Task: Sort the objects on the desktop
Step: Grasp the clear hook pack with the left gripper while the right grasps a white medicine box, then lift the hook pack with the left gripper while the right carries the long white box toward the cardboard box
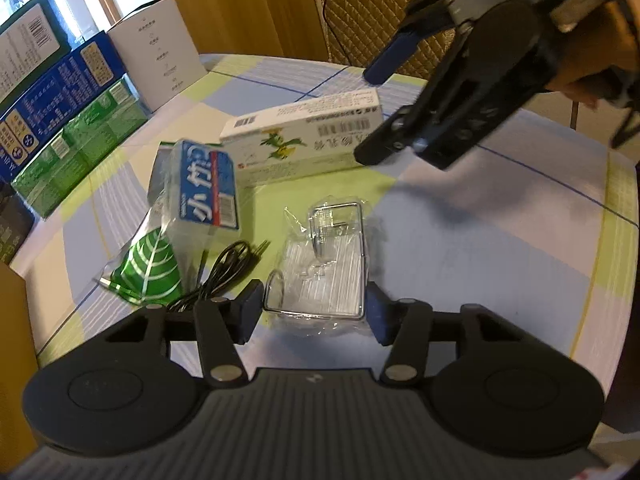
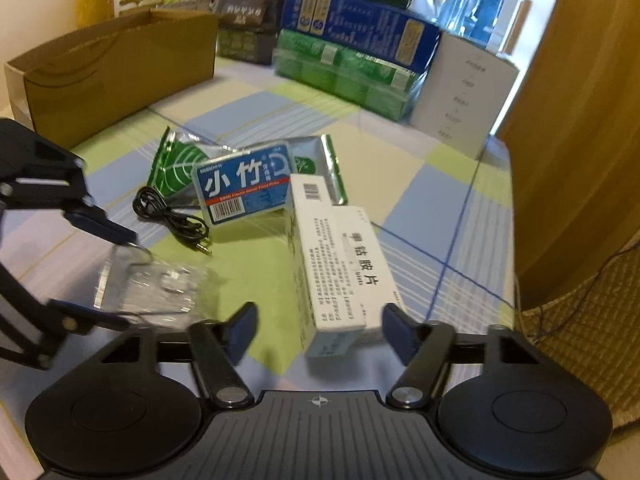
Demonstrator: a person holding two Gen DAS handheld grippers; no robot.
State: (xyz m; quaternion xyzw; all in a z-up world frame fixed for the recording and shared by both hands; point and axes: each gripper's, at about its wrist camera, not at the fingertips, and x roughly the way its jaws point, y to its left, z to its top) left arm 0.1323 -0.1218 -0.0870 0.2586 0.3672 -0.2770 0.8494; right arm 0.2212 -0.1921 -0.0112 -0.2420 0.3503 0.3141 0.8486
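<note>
Left gripper (image 1: 314, 312) sits low over the tabletop (image 1: 500, 248), its blue pads on either side of a clear plastic packet (image 1: 328, 276) holding a wire piece; they look pressed to its edges, though blur makes contact hard to confirm. Right gripper (image 2: 320, 330) is spread wide and holds nothing, its fingers straddling the near end of the white medicine box (image 2: 340, 264), apart from it on both sides. In the left wrist view that gripper (image 1: 370, 114) comes in tilted downward from above, a hand (image 1: 592, 80) behind it, one finger close to the same white box. Beyond the white box lies a blue floss-pick box (image 2: 244, 188), resting on a green foil pouch (image 2: 176, 164). A coiled black cable (image 2: 172, 216) lies just beside the blue box. Behind the blue box stand stacked blue and green cartons (image 2: 352, 56), a white carton (image 2: 460, 96) and a brown cardboard box (image 2: 116, 64).
</note>
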